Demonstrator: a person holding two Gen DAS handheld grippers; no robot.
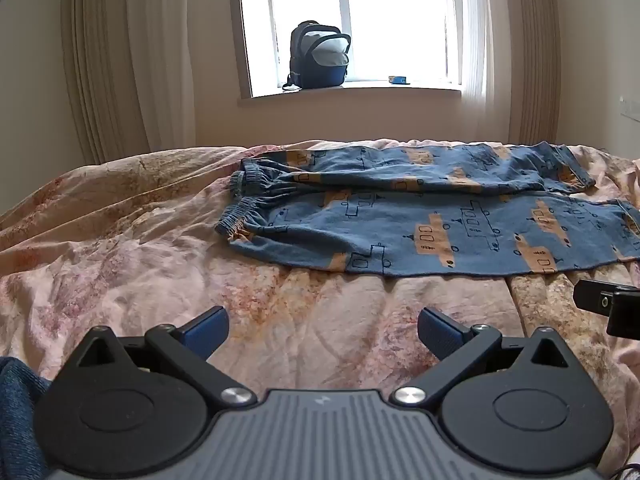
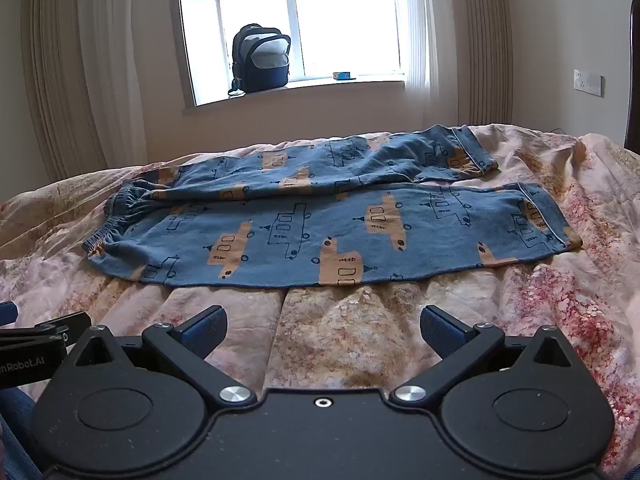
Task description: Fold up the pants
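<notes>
Blue pants [image 1: 420,224] with an orange and dark print lie flat across the bed, waistband to the left, leg cuffs to the right, the two legs side by side. They also show in the right wrist view [image 2: 328,224]. My left gripper [image 1: 323,330] is open and empty, above the quilt, short of the pants' near edge. My right gripper [image 2: 323,330] is open and empty, also short of the near edge. The right gripper's side shows at the right edge of the left wrist view [image 1: 608,306].
A pink floral quilt [image 1: 140,264] covers the bed. A dark backpack [image 1: 318,56] and a small blue box [image 1: 398,79] stand on the window sill behind the bed. Curtains hang on both sides. Blue denim [image 1: 16,408] is at the lower left.
</notes>
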